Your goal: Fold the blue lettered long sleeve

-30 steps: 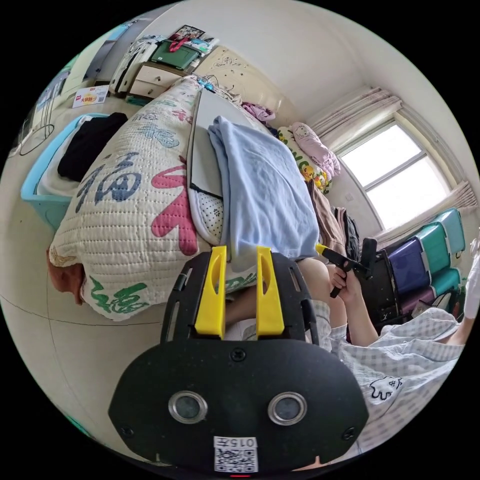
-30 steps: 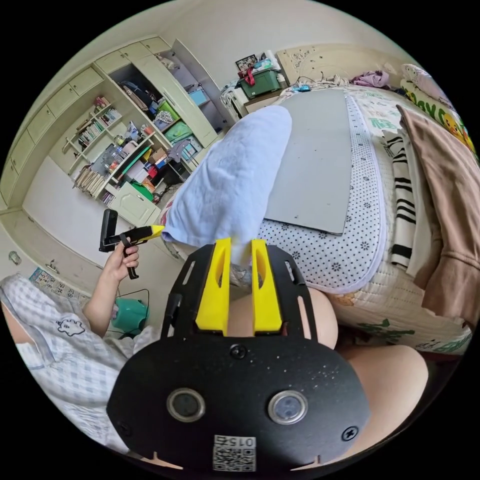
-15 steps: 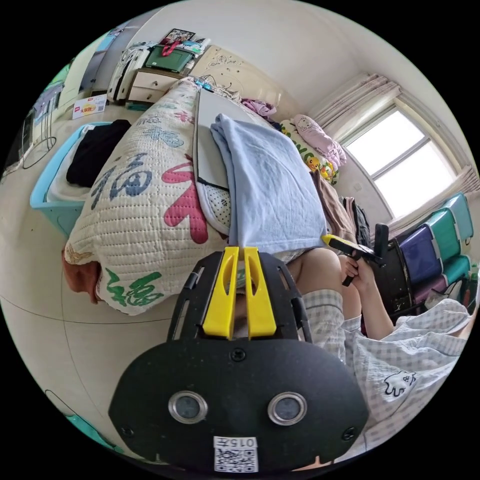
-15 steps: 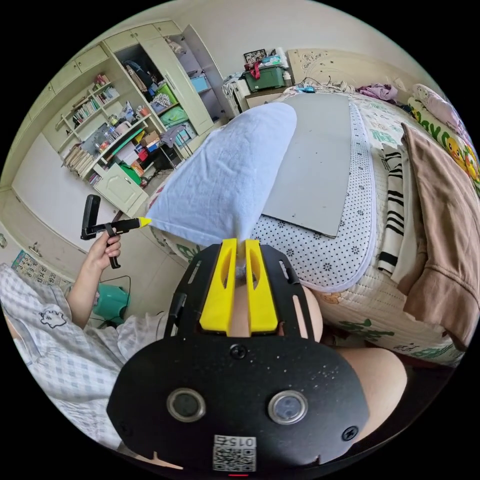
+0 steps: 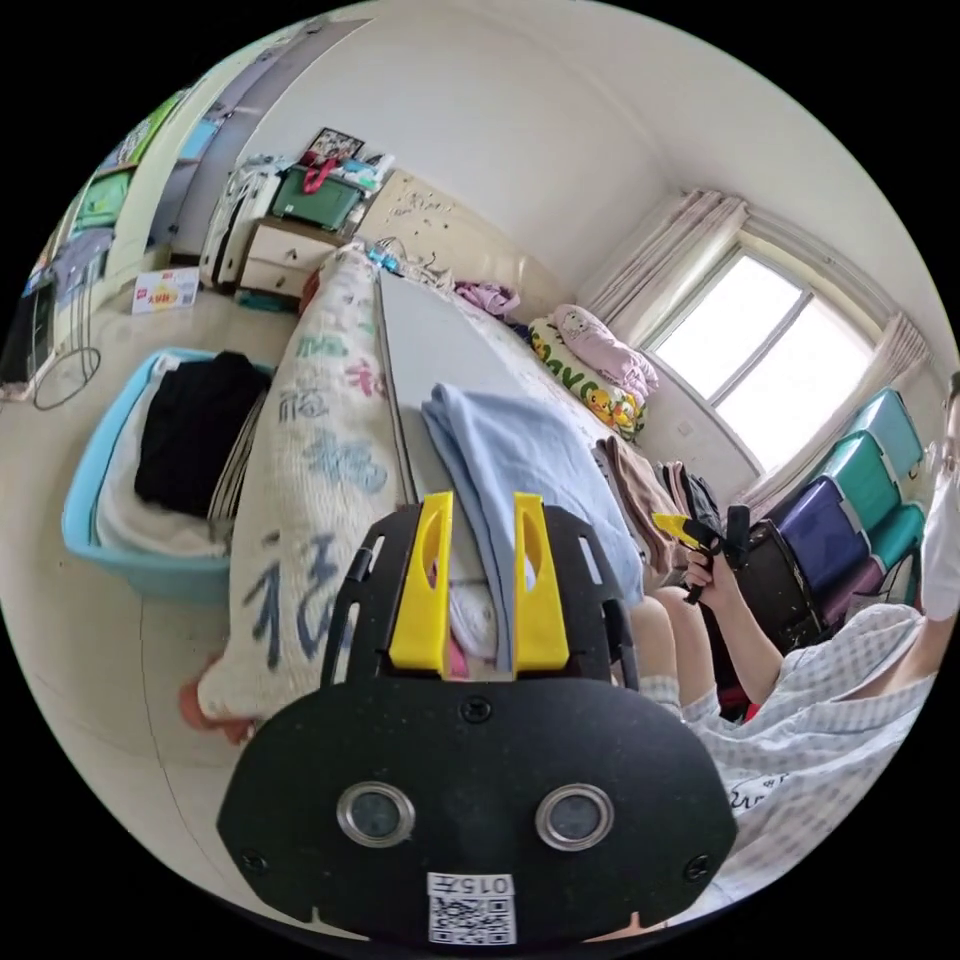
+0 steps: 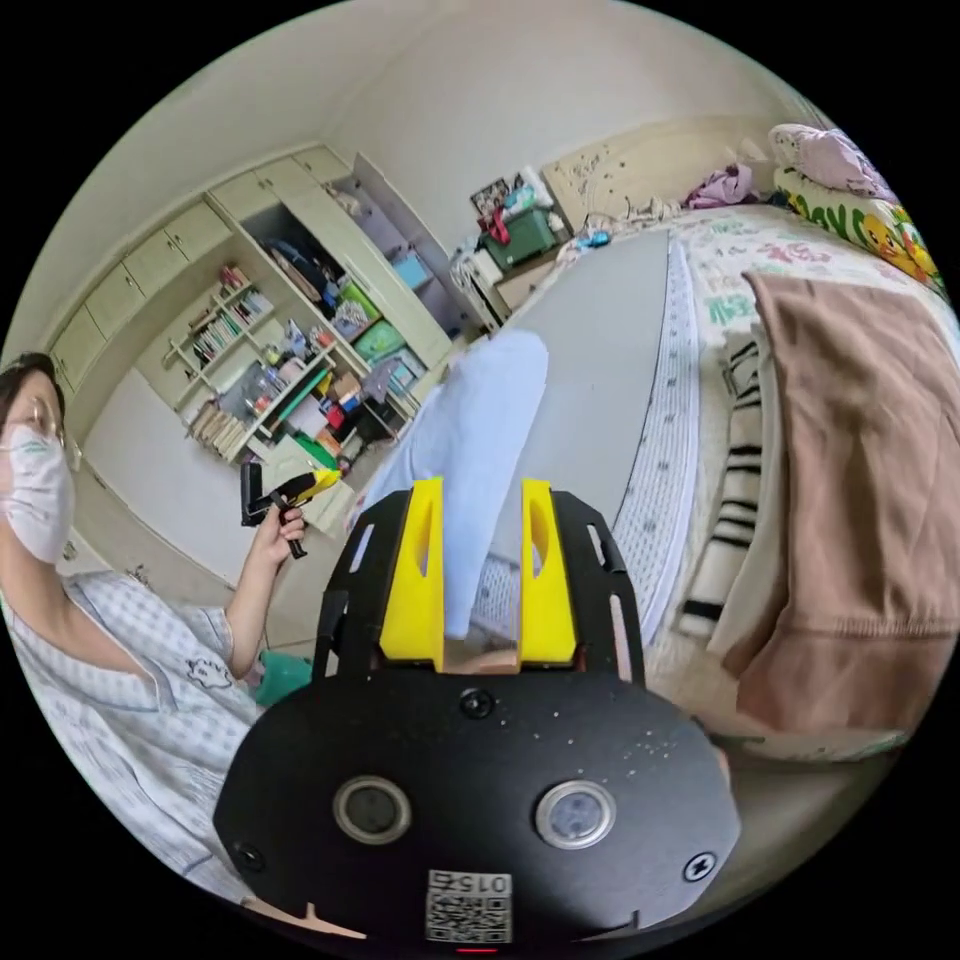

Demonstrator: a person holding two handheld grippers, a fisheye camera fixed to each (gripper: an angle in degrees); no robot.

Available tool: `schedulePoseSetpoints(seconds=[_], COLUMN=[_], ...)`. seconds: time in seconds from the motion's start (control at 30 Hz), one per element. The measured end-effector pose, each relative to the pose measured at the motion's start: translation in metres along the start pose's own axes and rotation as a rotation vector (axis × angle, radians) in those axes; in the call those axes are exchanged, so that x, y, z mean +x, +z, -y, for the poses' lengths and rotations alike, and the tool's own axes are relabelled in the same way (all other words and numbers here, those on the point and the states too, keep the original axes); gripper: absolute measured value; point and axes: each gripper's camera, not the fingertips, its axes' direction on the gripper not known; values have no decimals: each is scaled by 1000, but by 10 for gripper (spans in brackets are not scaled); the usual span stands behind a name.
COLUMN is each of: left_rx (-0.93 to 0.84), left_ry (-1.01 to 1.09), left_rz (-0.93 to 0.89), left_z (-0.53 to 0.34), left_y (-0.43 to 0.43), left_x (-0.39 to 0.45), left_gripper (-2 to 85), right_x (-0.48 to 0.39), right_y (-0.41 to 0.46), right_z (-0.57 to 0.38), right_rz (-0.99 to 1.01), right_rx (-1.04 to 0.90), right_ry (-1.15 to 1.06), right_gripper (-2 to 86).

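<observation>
- Garment status: the blue long sleeve [image 5: 520, 470] lies as a narrow, layered strip on the grey board [image 5: 425, 345] atop the bed [image 5: 320, 430], its near end hanging over the bed's edge. No lettering visible on the exposed side.
- Left tool [image 5: 480, 580]: jaws apart, nothing between them; cloth lies beyond the tips, not gripped.
- Right tool [image 6: 480, 570]: jaws likewise apart and empty, raised clear of the shirt [image 6: 475, 440].
- Assessment: lengthwise folds appear done; a crosswise fold to shorten the strip seems outstanding.
- Surroundings: brown garment [image 6: 850, 450] lies beside the board, apart from the shirt; blue basket [image 5: 120, 560] stands on the floor.
</observation>
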Motion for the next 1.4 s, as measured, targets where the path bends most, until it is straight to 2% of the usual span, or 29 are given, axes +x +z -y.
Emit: schedulePoseSetpoints(seconds=[0.1,0.23,0.33,0.53,0.67,0.83,0.97,1.1,1.27,1.4], left_rx=[-16,-125,-186,-307,-305,-328,-346,-384,-210,-45], left_ry=[38,8,-16,26,29,19,3,-4,33,266], left_rz=[-39,-126,-113,-64,-131,-175,-196,-227,-378,-384], left_z=[56,122,152,177,180,183,181,175,160,144], left_y=[43,117,155,201,213,229,238,249,202,120], left_x=[-11,-31,-46,-55,-63,-74,-79,-81,-64,13], left_gripper=[117,153,173,200,186,157,132,97,82,81], right_x=[-8,-18,-24,-34,-53,-73,-93,-132,-243,-363], right_y=[13,57,90,142,159,170,186,182,123,47], right_z=[49,123,166,228,248,248,239,221,171,115], right_rz=[35,77,51,64,126,259,412,369,372,400], right_rx=[17,0,-49,-135,-150,-190,-260,-250,-43,133], right_ry=[-14,13,29,69,88,151,225,221,56,-165], right_gripper=[149,172,189,218,235,226,177,144,134,132])
